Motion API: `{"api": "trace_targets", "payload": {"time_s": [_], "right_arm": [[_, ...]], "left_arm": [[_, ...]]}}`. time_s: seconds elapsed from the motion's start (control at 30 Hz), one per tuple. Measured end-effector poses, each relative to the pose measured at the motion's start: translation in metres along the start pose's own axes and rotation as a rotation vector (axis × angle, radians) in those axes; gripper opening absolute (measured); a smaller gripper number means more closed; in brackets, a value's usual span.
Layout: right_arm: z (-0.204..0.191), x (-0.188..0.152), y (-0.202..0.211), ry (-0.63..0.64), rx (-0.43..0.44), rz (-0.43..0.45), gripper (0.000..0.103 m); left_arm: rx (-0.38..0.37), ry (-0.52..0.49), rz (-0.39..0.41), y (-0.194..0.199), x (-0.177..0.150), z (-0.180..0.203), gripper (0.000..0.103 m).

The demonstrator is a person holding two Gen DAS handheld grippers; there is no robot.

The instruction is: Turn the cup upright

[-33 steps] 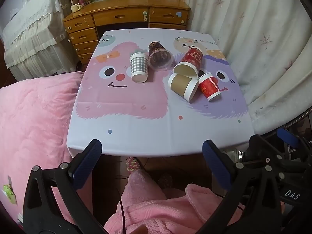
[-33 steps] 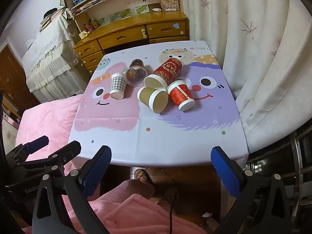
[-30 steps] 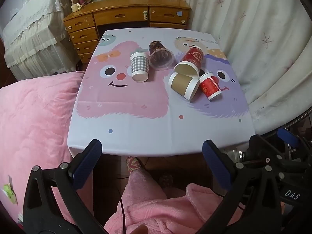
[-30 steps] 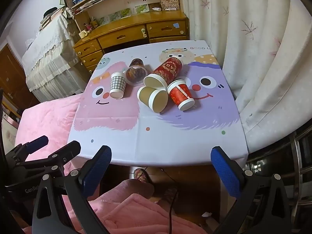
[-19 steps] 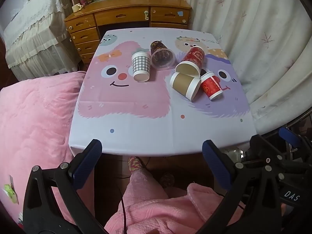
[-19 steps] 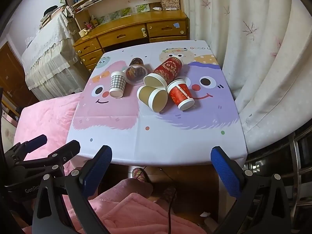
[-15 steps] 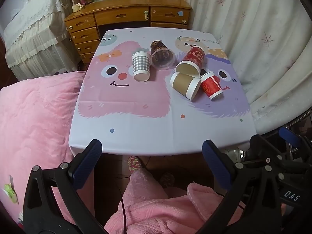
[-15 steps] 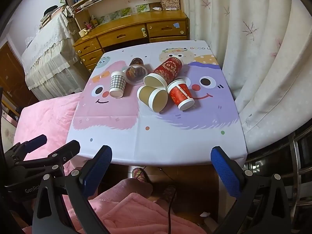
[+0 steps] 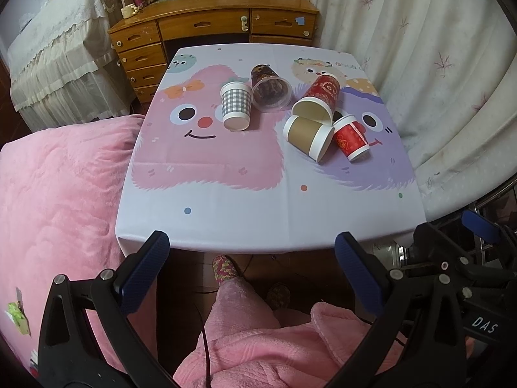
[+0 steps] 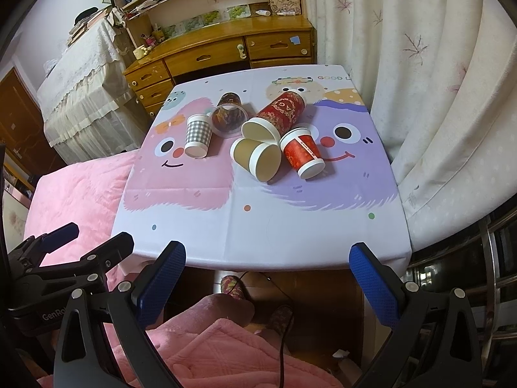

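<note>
- Five cups are lying on their sides in a cluster on the far half of the square table covered with a pink-and-purple cartoon-face cloth (image 9: 268, 200) (image 10: 258, 226); none is standing upright.
- The white paper cup with a grey gingham pattern (image 9: 236, 106) (image 10: 198, 135) is lying leftmost, on the pink face, its mouth pointing toward the near edge.
- The clear plastic cup with dark printed bands (image 9: 269, 89) (image 10: 228, 114) is lying just beside it on the right, mouth also facing the cameras; whether the two are touching cannot be told.
- The tall red paper cup with gold ornament (image 9: 318, 97) (image 10: 276, 114) is lying diagonally, its open white-rimmed mouth facing near-left.
- The plain brown kraft paper cup with a white rim (image 9: 308, 135) (image 10: 255, 156) is lying directly in front of that mouth and appears to be touching it.
- The small red paper cup with white rims (image 9: 350, 137) (image 10: 302, 153) is lying right of the brown cup, close against it, on the purple face.
- The left gripper (image 9: 251, 270) is hovering below the table's near edge, well apart from the cups; its blue-padded fingers (image 9: 145, 271) are standing wide apart, holding nothing.
- The right gripper (image 10: 268, 283) is likewise hanging short of the near edge, fingers (image 10: 371, 286) spread wide and empty.
- A pink quilted blanket (image 9: 58, 194) is lying left of the table; a wooden desk with drawers (image 9: 210, 29) is standing beyond it; a white curtain (image 10: 420, 97) is hanging on the right.
</note>
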State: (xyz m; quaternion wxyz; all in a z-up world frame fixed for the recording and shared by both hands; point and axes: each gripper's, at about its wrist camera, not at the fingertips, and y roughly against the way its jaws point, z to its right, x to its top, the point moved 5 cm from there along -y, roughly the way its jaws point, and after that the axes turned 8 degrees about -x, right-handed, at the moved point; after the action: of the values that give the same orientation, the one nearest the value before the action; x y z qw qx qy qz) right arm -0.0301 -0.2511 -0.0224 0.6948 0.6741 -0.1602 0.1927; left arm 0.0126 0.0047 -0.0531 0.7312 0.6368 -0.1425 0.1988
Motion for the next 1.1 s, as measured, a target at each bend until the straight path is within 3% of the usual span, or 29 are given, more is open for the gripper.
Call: {"api": "trace_targets", "payload": {"time_s": [0.53, 0.73, 1.1], "right_arm": [[-0.005, -0.018, -0.013, 0.003, 0.045, -0.079, 0.103], [-0.008, -0.026, -0.026, 0.008, 0.056, -0.130, 0.103], [-0.008, -0.021, -0.062, 0.002, 0.052, -0.205, 0.103]], "left_arm": [[-0.004, 0.010, -0.041, -0.001, -0.014, -0.004, 0.102], [-0.035, 0.045, -0.143, -0.026, -0.024, -0.010, 0.102], [-0.062, 0.098, -0.260, -0.064, -0.019, -0.017, 0.102]]}}
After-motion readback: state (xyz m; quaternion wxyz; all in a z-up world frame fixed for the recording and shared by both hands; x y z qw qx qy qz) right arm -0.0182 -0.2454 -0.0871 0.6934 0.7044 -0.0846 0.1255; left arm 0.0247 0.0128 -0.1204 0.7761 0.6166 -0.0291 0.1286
